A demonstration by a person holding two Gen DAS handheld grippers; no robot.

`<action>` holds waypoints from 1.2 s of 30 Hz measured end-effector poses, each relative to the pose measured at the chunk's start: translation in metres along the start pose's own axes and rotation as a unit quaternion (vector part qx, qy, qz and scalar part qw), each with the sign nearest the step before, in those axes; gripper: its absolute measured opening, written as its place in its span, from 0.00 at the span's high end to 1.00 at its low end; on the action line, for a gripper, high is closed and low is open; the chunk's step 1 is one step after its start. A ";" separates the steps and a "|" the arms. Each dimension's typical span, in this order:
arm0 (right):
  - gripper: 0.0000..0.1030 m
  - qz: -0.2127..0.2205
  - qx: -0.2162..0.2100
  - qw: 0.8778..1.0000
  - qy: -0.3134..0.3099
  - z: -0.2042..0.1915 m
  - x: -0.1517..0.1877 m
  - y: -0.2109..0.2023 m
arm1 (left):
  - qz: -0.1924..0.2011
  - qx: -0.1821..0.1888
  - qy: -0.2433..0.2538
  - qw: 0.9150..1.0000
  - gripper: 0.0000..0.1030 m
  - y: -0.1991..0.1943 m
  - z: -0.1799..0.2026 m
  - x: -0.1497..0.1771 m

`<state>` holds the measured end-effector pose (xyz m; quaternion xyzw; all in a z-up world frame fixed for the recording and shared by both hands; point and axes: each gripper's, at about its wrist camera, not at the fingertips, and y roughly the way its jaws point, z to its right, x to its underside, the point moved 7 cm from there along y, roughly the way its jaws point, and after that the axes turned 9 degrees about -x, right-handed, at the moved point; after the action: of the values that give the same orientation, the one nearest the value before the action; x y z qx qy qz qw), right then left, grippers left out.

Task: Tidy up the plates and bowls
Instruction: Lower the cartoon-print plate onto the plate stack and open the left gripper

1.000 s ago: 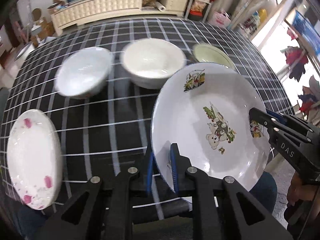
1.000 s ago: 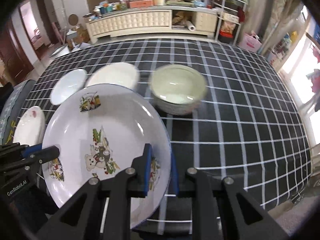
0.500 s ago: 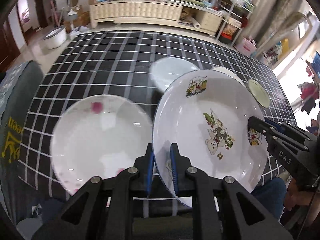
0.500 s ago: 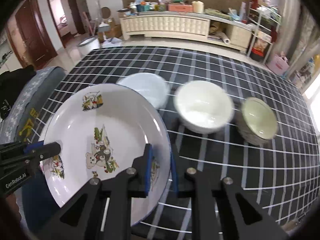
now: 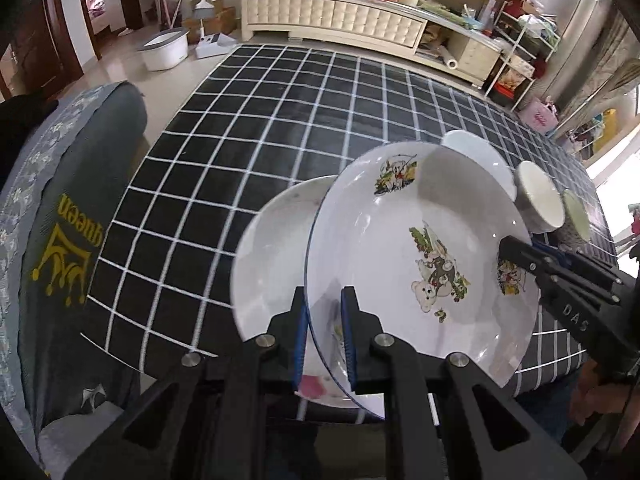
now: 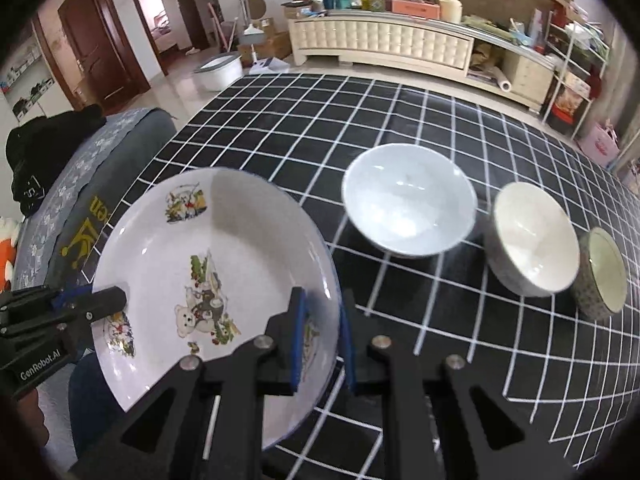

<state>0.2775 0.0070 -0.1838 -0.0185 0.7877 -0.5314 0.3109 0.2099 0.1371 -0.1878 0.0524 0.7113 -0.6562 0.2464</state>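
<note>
A white plate with bear pictures [image 5: 420,264] hangs tilted above the table, held by both grippers. My left gripper [image 5: 324,300] is shut on its near-left rim. My right gripper [image 6: 320,300] is shut on the opposite rim, and its fingers show as black jaws [image 5: 516,250] in the left wrist view. Under the bear plate lies a white plate with pink flowers [image 5: 272,264], partly covered by it. To the right stand a wide white bowl [image 6: 408,208], a grey-rimmed bowl [image 6: 528,236] and a small greenish bowl [image 6: 604,272] in a row.
The table wears a black cloth with white checks [image 5: 280,120]. A chair with a grey cover [image 5: 60,240] stands at its left end. A cream cabinet [image 5: 332,12] and a white basin [image 5: 164,46] are beyond. A hand [image 5: 592,384] holds the right gripper.
Both grippers carried the bear plate leftward across the table. It now hangs over the pink-flowered plate, and the bowls have slid to the right of the views.
</note>
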 end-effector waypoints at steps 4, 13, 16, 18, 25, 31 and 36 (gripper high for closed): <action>0.81 -0.010 0.002 1.000 -0.010 -0.011 0.003 0.011 | -0.012 0.000 -0.009 1.000 0.86 0.010 -0.010 0.003; 0.81 -0.031 0.006 0.999 -0.011 -0.012 0.008 0.030 | -0.034 -0.001 -0.014 0.999 0.86 0.032 -0.019 0.012; 0.81 -0.033 0.007 0.999 -0.013 -0.013 0.007 0.033 | -0.037 -0.004 -0.011 0.999 0.86 0.035 -0.018 0.013; 0.81 -0.035 0.004 0.999 -0.010 -0.012 0.008 0.035 | -0.037 -0.006 -0.007 0.999 0.86 0.037 -0.017 0.011; 0.81 -0.041 0.004 0.999 -0.001 -0.012 0.010 0.040 | -0.040 -0.011 -0.010 0.999 0.86 0.040 -0.021 0.010; 0.80 -0.057 0.006 0.998 -0.006 -0.014 0.015 0.041 | -0.033 -0.026 -0.003 0.999 0.86 0.037 -0.018 0.011; 0.77 -0.062 0.005 0.998 -0.004 -0.015 0.017 0.041 | -0.025 -0.038 -0.011 0.999 0.82 0.032 -0.020 0.012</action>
<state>0.2686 0.0317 -0.2232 -0.0682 0.7813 -0.5532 0.2808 0.2069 0.1572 -0.2212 0.0185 0.7340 -0.6353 0.2393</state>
